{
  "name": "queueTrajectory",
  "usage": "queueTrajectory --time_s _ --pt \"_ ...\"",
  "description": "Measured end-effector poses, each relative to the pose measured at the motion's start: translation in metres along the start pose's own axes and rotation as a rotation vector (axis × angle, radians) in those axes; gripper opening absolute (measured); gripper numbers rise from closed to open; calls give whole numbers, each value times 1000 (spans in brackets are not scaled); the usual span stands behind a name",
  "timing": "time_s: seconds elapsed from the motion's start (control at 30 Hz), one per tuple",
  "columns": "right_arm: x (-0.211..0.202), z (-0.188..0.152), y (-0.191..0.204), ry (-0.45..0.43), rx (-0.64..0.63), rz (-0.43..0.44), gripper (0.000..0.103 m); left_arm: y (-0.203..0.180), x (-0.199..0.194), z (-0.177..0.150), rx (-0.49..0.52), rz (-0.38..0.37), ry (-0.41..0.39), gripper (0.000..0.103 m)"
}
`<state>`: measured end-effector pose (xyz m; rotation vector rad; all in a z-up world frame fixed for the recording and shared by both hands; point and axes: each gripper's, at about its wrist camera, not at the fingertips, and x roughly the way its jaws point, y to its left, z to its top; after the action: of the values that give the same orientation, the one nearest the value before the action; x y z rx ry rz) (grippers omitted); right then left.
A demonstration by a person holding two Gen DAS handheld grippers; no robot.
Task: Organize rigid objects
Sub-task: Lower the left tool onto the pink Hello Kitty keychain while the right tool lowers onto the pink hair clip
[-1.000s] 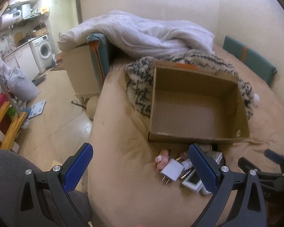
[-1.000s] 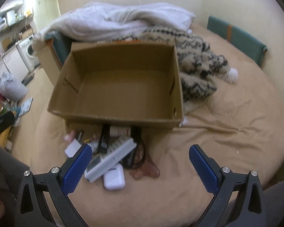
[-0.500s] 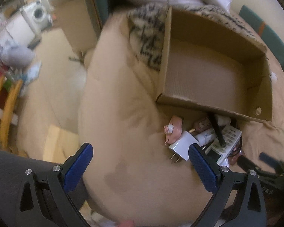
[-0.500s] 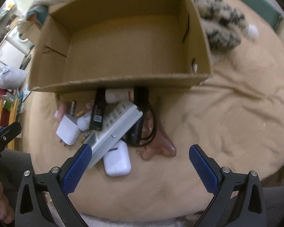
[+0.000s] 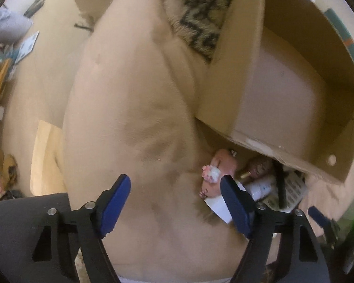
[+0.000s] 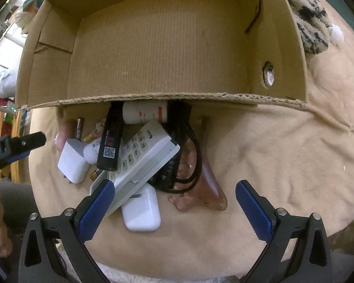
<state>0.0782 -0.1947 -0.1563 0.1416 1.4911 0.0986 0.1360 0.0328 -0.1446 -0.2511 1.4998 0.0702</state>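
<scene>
An open cardboard box (image 6: 158,47) lies on the tan bed, nothing in it. In front of its near wall sits a pile: a white remote (image 6: 141,158), a black stick-shaped device (image 6: 111,141), a white charger cube (image 6: 72,162), a white earbud case (image 6: 141,210), a white bottle (image 6: 145,114), a black cable (image 6: 188,162), a pink ear-shaped piece (image 6: 205,188). My right gripper (image 6: 174,205) is open just above the pile's near edge. My left gripper (image 5: 174,202) is open, its right finger over the charger cube (image 5: 218,206), left of the pile.
A black-and-white fuzzy blanket (image 5: 198,11) lies behind the box (image 5: 283,82). The bed edge drops to the floor (image 5: 47,70) on the left. Small batteries (image 6: 80,127) and a pink toy (image 5: 221,165) lie in the pile. The left gripper shows in the right wrist view (image 6: 18,145).
Both grippers have moved forward and down toward the pile in front of the box. Both stay open.
</scene>
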Motion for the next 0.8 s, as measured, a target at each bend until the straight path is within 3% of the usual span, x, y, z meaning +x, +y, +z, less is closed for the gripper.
queueTrajectory --time_s 0.17,0.43,0.53,0.7,0.8 --pt "1 1 8 -8 -18 3 103 -8 17 3 15 4 32 64" --pt "0 5 24 -19 -30 1 103 -23 28 15 37 -24 37 59" --pt "0 7 13 -18 -17 9 103 -14 25 18 -9 -75 42 59" --pt "-1 12 -1 -20 7 22 103 -17 23 18 49 -105 47 59" --pt "-6 15 -6 -17 7 23 103 -23 36 16 88 -72 75 56"
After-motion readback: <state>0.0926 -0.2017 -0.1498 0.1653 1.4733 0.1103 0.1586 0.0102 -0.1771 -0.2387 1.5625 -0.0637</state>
